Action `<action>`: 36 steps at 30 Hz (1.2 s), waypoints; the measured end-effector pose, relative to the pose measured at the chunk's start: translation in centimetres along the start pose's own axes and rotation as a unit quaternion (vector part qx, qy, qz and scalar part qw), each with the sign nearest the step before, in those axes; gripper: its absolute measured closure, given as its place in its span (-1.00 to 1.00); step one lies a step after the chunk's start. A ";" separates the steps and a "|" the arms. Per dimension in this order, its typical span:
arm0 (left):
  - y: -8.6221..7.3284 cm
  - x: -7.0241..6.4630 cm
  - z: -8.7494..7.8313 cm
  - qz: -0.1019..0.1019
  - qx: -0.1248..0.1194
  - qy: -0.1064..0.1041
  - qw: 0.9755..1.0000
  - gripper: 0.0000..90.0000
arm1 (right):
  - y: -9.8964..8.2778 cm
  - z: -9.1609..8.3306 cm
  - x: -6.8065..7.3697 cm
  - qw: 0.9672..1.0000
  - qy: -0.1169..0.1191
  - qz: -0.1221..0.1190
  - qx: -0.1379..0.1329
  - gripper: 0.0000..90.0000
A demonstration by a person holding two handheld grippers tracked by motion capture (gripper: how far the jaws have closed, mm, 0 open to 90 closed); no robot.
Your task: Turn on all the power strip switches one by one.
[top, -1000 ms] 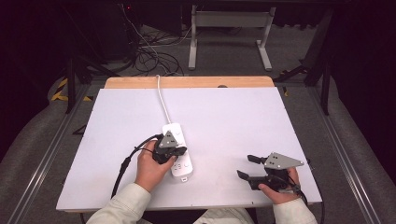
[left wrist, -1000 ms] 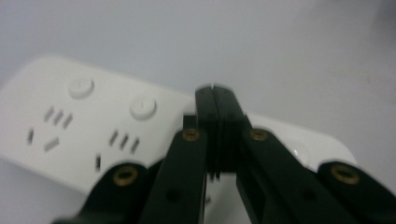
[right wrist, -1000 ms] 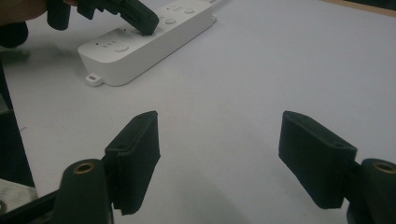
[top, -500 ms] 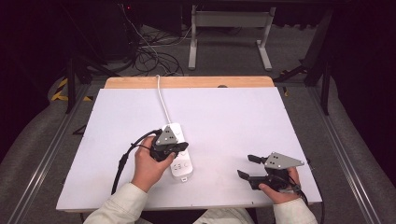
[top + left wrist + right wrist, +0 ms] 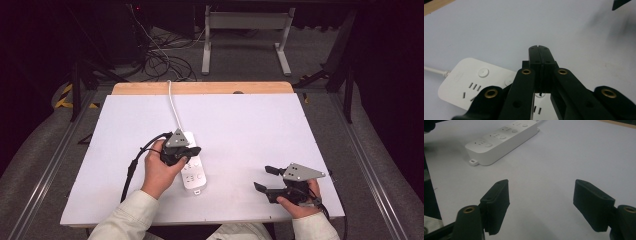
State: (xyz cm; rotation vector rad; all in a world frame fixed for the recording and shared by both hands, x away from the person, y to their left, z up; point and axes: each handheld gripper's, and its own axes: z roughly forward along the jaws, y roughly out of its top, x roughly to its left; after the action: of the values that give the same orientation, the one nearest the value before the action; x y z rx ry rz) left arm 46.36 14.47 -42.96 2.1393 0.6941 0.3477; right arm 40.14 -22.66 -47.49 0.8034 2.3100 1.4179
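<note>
Your left gripper (image 5: 192, 150) sits over the white power strip (image 5: 192, 170) mid-table, jaws pressed together on nothing; your right gripper (image 5: 265, 179) rests near the table's (image 5: 240, 120) front edge, jaws wide

The power strip (image 5: 192, 167) at six o'clock is white with grey socket slots, its cord (image 5: 173, 106) white. Both grippers, left (image 5: 186, 152) and right (image 5: 263, 178), are black with brass rivets. The table (image 5: 250, 130) is pale grey-white, its twelve o'clock edge light wood.
</note>
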 end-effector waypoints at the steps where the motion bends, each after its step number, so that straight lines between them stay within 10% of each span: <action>1: -0.1 0.3 0.2 -0.004 0.002 0.001 1.000 1.00 | 0.0 0.0 0.0 1.000 0.000 0.001 0.000 -0.33; 36: -1.5 2.4 2.9 0.000 0.057 0.030 0.998 1.00 | -0.1 0.0 -0.1 1.000 0.001 0.000 0.001 -0.33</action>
State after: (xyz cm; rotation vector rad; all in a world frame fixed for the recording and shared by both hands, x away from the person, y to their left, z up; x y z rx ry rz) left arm 49.16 14.76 -45.93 2.2439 0.7651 0.3816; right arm 40.21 -22.73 -47.55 0.8040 2.3133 1.4175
